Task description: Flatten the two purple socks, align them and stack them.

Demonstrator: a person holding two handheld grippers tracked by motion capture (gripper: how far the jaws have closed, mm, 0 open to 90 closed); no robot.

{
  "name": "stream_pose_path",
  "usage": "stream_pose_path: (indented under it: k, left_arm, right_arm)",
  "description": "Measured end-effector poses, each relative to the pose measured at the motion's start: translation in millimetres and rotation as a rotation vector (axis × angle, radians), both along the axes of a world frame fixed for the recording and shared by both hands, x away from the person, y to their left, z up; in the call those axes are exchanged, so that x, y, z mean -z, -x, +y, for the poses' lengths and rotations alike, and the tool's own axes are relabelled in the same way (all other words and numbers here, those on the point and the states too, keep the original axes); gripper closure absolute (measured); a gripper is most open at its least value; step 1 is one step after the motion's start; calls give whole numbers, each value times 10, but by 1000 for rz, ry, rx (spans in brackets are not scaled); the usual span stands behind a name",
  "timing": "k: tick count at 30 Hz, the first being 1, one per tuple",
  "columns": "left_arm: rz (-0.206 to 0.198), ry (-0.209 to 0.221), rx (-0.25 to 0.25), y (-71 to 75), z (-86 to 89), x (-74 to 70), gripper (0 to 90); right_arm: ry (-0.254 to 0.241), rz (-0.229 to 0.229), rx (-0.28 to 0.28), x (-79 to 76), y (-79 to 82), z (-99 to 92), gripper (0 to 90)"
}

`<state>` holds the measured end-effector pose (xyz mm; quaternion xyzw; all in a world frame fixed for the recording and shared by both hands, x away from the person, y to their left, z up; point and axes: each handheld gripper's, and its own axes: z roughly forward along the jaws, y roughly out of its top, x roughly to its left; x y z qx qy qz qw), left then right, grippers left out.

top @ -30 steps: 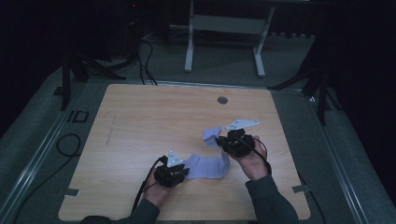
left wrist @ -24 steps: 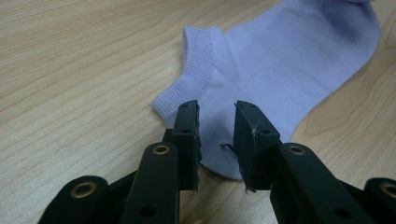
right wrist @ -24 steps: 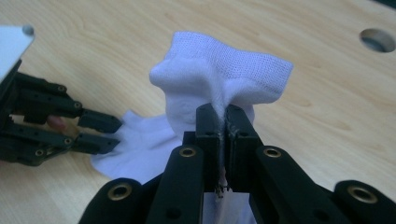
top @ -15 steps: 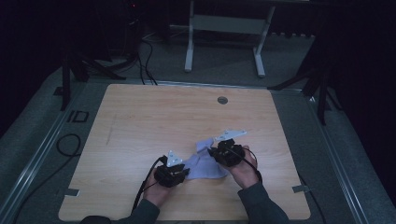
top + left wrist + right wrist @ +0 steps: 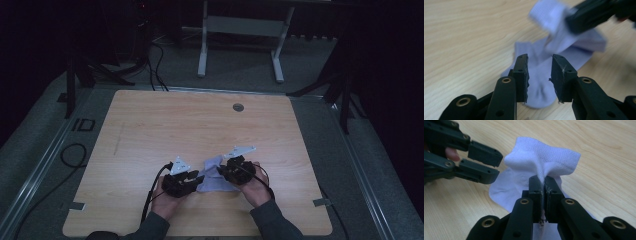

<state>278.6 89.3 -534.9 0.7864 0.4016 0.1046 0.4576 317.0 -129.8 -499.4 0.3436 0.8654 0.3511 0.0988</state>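
**Sock pinched at near edge of wooden table**

Dark room, pale wooden tabletop (image 5: pixel 150 130) with rounded corners, grey floor around it, a white metal frame (image 5: pixel 240 30) standing on the floor beyond the far edge. We see a small round grey grommet (image 5: pixel 238 107) set in the table near its far side.

We see the light lavender knit sock (image 5: pixel 212 175) lying near the table's near edge, between the two grippers. Part of it lies flat on the wood; its ribbed cuff end is lifted and bunched.

Right gripper (image 5: pixel 543 183): black jaws pressed together on a fold of the sock cuff, fabric puffing out above the pads. In the high view it sits just right of the sock (image 5: pixel 231 169), hand behind it.

Left gripper (image 5: pixel 539 75): jaws apart, and they have just been opening. Sock shows in the gap between the pads, but the pads do not press on it. In the high view it sits just left of the sock (image 5: pixel 192 180).

Both grippers are near each other, black cables trailing back toward the person's dark sleeves at the near edge.
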Motion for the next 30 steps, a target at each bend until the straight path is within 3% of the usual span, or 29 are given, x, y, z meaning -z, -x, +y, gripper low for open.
stream_pose_path:
  k: [6, 11, 15, 20, 23, 25, 26, 30]
  left_arm:
    - [-3, -14, 10, -36, -72, -13, 678]
    - [15, -63, 11, -53, -118, 26, 870]
    - [16, -72, 10, -46, -122, 30, 892]
    - [17, -76, 16, -36, -115, 25, 895]
    - [23, -81, 14, -34, -110, 37, 895]
    - [27, -81, 12, -35, -103, 45, 895]
    - [28, -83, 13, -34, -97, 45, 895]
    - [32, -81, 8, -37, -88, 46, 894]
  right_arm:
    - [12, 7, -18, 48, 11, 61, 858]
    - [20, 8, -34, 88, 19, 95, 858]
    - [21, 16, -39, 120, 25, 98, 853]
    - [-24, 17, -45, 89, 12, 48, 709]
    - [-95, 0, -17, -12, -5, -75, 662]
    - [-111, -15, 22, -64, -24, -184, 657]
    - [-106, -16, 39, -73, -36, -240, 661]
    - [-10, -22, 118, 5, -67, -429, 677]
